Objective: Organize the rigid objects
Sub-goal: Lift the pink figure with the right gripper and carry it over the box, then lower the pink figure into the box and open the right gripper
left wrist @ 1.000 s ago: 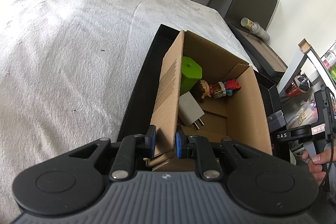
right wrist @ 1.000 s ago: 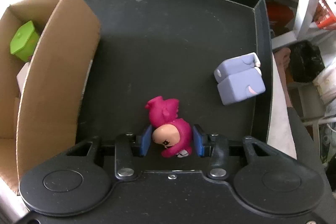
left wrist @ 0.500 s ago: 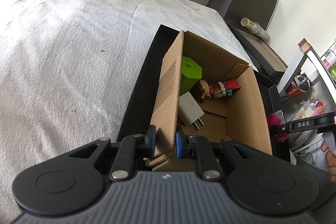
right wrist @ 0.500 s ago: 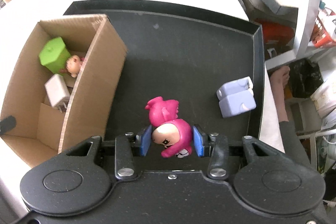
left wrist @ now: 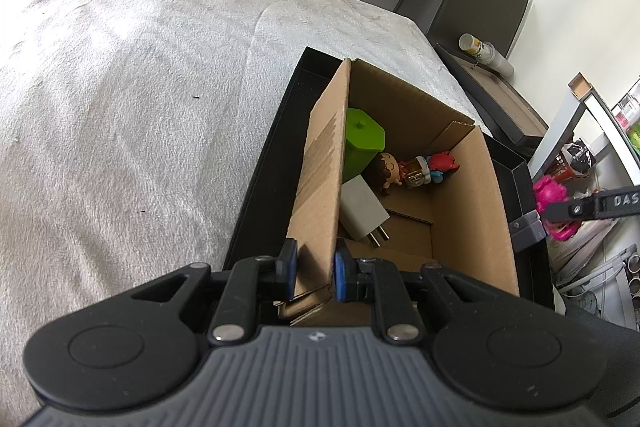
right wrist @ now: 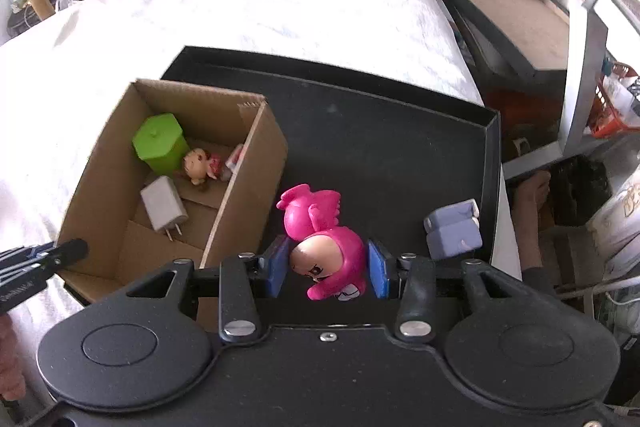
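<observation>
On the black tray [right wrist: 400, 131] stands the box [right wrist: 248, 195], and I hold its near wall with my left gripper [left wrist: 314, 273], the two pads pressed narrow on the cardboard edge so that the box does not slide. Inside the box I already see three things: a green pot [right wrist: 160, 143], a small doll [right wrist: 200, 165] lying beside it, and a white charger [right wrist: 164, 205] nearer to me. My right gripper [right wrist: 328, 267] is closed on the pink toy [right wrist: 320, 243], with the blue pads [right wrist: 276, 265] pressing on both sides of its head, and the toy hangs above the tray floor, just beside the right wall of the box, not yet over the opening. One lilac block [right wrist: 454, 229] remains on the tray, near the right rim and well apart from the box. I judge the task is more than half done: three things are stored, the fourth is in my grip and must go over the wall and be released inside, and then the block is the last one to collect.
</observation>
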{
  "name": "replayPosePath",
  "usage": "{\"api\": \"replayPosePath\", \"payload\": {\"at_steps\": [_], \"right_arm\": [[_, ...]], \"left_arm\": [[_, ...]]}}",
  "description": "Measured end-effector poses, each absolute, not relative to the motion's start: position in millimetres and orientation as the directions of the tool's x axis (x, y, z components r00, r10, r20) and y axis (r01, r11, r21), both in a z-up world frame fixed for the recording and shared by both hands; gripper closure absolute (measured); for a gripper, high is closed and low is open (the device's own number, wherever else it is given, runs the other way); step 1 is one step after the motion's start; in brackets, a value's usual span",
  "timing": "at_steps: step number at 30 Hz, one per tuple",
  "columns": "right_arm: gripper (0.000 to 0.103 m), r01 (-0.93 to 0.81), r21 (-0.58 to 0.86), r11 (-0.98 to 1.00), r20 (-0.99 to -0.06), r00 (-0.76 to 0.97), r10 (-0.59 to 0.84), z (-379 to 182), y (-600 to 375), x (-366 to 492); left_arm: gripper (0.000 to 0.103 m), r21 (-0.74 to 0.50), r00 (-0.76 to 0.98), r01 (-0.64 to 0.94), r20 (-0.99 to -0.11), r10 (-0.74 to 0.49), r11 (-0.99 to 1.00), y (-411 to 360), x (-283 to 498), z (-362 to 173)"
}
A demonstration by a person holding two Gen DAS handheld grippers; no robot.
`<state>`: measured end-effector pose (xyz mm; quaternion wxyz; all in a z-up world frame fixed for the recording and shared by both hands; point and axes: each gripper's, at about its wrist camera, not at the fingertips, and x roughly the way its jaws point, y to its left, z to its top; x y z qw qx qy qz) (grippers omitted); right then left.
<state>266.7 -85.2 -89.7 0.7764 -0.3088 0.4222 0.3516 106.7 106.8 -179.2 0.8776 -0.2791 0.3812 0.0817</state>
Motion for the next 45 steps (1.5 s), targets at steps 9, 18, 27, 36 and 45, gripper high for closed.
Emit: {"api": "replayPosePath", "payload": {"at_steps": [9, 18, 27, 36, 45], "right_arm": [[0.062, -0.832, -0.197, 0.519, -0.846, 0.411, 0.338, -70, -71, 249], [0.062, -0.869, -0.202, 0.452, -0.832, 0.396, 0.389, -63, -52, 231], [0.062, -0.89, -0.201, 0.41, -0.836, 0.374, 0.402, -68, -36, 215], [0.062, -0.907, -0.197, 0.373, -0.848, 0.349, 0.399, -81, -22, 204], [0.062, -0.908, -0.198, 0.368, -0.865, 0.339, 0.37, -104, -13, 204]], "left_arm": [[0.086, -0.427, 0.696, -0.357, -0.714, -0.068, 0.831, 107, 107, -179], [0.086, -0.43, 0.697, -0.357, -0.714, -0.07, 0.829, 108, 107, -180], [0.086, -0.431, 0.697, -0.359, -0.713, -0.069, 0.828, 108, 107, -179], [0.086, -0.44, 0.7, -0.363, -0.711, -0.072, 0.822, 108, 107, -179], [0.086, -0.443, 0.7, -0.363, -0.71, -0.074, 0.82, 107, 107, -179]]}}
